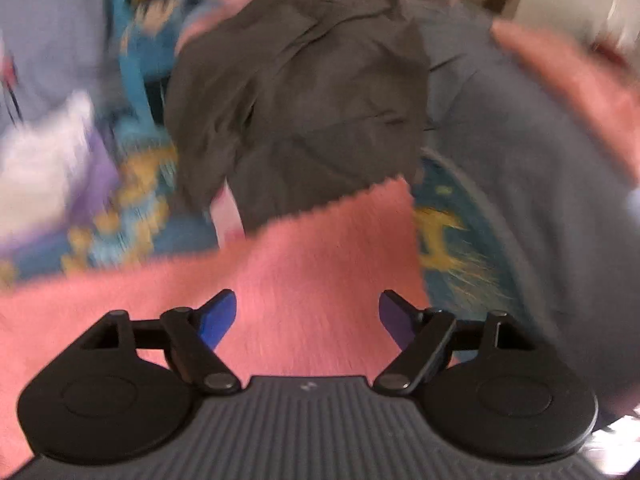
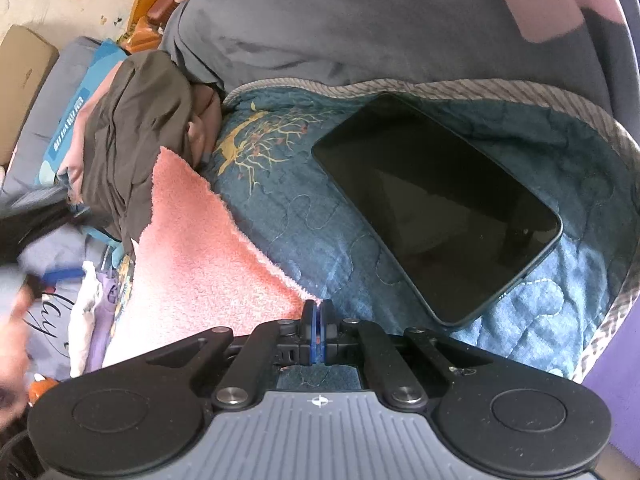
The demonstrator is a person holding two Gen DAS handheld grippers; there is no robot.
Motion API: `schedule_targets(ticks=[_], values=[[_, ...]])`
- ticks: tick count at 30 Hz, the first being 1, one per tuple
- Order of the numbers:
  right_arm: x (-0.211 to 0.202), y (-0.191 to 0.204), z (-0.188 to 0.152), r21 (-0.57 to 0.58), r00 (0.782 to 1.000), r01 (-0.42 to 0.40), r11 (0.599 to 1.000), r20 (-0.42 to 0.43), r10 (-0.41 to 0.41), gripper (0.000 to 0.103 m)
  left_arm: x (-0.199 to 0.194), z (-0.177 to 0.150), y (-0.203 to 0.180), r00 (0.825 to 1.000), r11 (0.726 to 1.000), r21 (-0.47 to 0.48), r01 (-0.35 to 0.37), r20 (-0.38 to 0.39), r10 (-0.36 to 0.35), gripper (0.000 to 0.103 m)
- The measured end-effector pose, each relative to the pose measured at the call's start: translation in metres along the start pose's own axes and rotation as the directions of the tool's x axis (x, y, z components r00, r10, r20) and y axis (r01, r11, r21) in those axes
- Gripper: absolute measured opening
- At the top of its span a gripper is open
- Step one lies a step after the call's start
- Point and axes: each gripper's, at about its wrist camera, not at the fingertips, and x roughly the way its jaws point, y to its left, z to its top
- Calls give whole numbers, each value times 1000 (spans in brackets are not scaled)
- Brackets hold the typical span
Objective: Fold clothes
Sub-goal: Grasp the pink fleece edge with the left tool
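A pink fuzzy towel (image 1: 304,280) lies spread on a blue patterned quilt (image 2: 296,208). It also shows in the right wrist view (image 2: 200,264). My left gripper (image 1: 308,316) is open, its blue pads apart just above the towel. My right gripper (image 2: 317,320) is shut on the towel's near corner. A crumpled dark brown garment (image 1: 296,96) lies past the towel's far edge; it also shows in the right wrist view (image 2: 136,128). The left wrist view is motion-blurred.
A black tablet (image 2: 436,204) lies on the quilt to the right of the towel. A person in a grey shirt (image 2: 360,16) sits behind. White and purple clothes (image 2: 92,320) are piled at the left. A cardboard box (image 2: 20,80) stands far left.
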Motion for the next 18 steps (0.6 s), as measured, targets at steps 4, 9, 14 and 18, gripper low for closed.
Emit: schedule_targets(ticks=[4,9,14,18], values=[[1,-2,2,7,1000,-8,1000,-10,8,2,30,14,-100,949,924,223,-311,127,289,82],[1,-2,2,-3,1000,-14,1000,-16,14,1,65,23,-154,889,838,299,-457,173,423,82],[2,-1,3,-4,1000,-13,1000,-21,13,1,86,32,-154,872,830,269,-488,115,476,68],[3,-2,5,0,1000,-15,1000,-27,15,0,92,31,-146,859,827,234,-511,104,501,43]])
